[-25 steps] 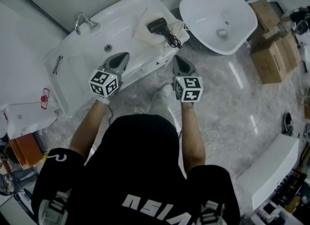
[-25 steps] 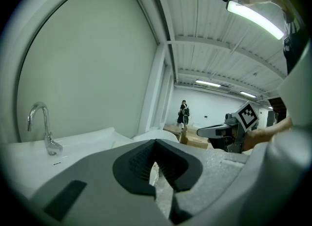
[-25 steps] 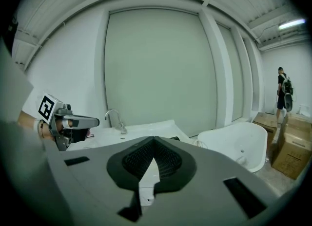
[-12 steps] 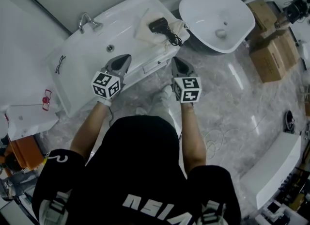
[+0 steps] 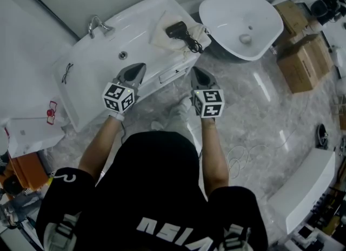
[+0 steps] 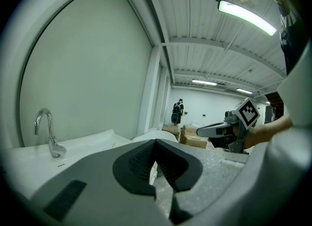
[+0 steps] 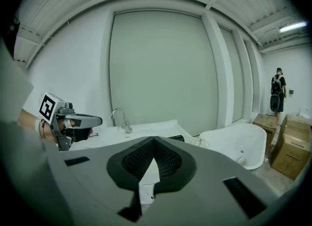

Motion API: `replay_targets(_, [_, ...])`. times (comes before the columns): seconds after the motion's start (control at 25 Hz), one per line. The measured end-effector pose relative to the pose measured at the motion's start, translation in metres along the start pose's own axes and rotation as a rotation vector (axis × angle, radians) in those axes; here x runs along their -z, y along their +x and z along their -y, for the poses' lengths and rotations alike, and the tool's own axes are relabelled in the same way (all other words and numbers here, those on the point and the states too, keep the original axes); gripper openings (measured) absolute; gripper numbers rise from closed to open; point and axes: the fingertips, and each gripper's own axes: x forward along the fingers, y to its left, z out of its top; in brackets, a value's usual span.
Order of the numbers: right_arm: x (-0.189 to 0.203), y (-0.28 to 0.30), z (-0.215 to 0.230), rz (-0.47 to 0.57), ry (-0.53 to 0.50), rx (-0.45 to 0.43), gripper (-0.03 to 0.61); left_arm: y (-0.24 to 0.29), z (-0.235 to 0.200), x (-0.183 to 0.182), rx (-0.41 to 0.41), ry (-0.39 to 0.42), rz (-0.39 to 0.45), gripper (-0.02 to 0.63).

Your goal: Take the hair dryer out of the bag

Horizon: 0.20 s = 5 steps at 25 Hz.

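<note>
Grippers number two, one in each of the person's hands. The left gripper (image 5: 137, 67) (image 6: 155, 143) is clenched, its jaws pressed together with nothing between them. The right gripper (image 5: 195, 71) (image 7: 154, 141) is clenched and empty in the same way. In the head view both hang side by side, apart from each other, at the near edge of a white bathtub (image 5: 145, 7), and they point across it, away from the person. Each gripper also shows in the other's view, level and closed. The one hair dryer (image 5: 176, 28) (image 7: 177, 138) is black. It lies on top of the one pale cloth bag (image 5: 160, 34), on the flat ledge at the right end of the bathtub, well ahead of the right gripper. Its long axis runs slantwise from upper left to lower right in the head view. Its black cord (image 5: 192, 43) trails from the lower right end toward the ledge's edge; which end is the nozzle cannot be told. A single chrome faucet (image 5: 96, 25) (image 6: 48, 135) (image 7: 121, 118) stands at the far left rim. A second, oval tub (image 5: 226, 13) sits just beyond the bag's end. At least two cardboard boxes (image 5: 306, 60) stand to its right on the grey marbled floor (image 5: 259, 112). One distant person (image 7: 277, 91) stands near them.
</note>
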Motion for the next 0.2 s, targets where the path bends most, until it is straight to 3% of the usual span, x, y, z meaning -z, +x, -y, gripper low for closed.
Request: replay_targets(0.2, [0.0007,-0.0015,-0.0029,0.004,-0.001,-0.001,-0.005,-0.0032,-0.0009,0.0023,-0.003,0.005,-0.002,-0.002])
